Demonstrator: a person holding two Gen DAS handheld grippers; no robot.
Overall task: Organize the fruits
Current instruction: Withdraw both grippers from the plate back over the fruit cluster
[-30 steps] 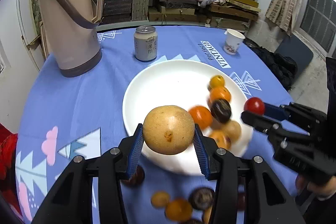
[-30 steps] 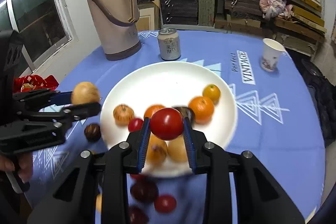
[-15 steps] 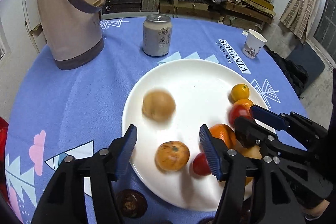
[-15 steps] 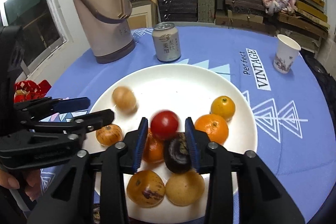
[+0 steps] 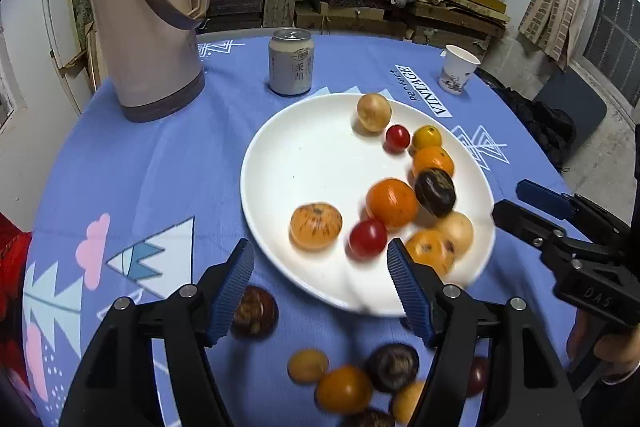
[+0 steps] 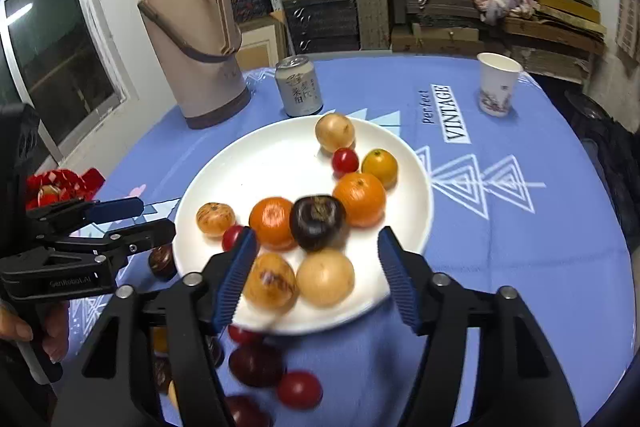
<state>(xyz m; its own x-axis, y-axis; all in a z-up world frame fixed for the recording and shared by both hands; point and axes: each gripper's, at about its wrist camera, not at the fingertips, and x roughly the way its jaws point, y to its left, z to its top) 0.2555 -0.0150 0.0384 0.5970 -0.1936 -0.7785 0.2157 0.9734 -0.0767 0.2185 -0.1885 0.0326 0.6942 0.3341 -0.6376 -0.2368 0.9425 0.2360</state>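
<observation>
Both grippers empty, jaws just opened about halfway.
Left gripper (image 5: 320, 283) and right gripper (image 6: 314, 277) hover over the near plate (image 5: 304, 155) rim; loose fruit (image 5: 344, 389) nearby looks light, round, roll-prone: grip across the middle.

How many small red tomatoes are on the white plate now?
2 red tomatoes: one sits near the far rim of the plate beside a tan fruit; the other lies near the front, beside an orange. Part of the near rim is hidden.
</observation>
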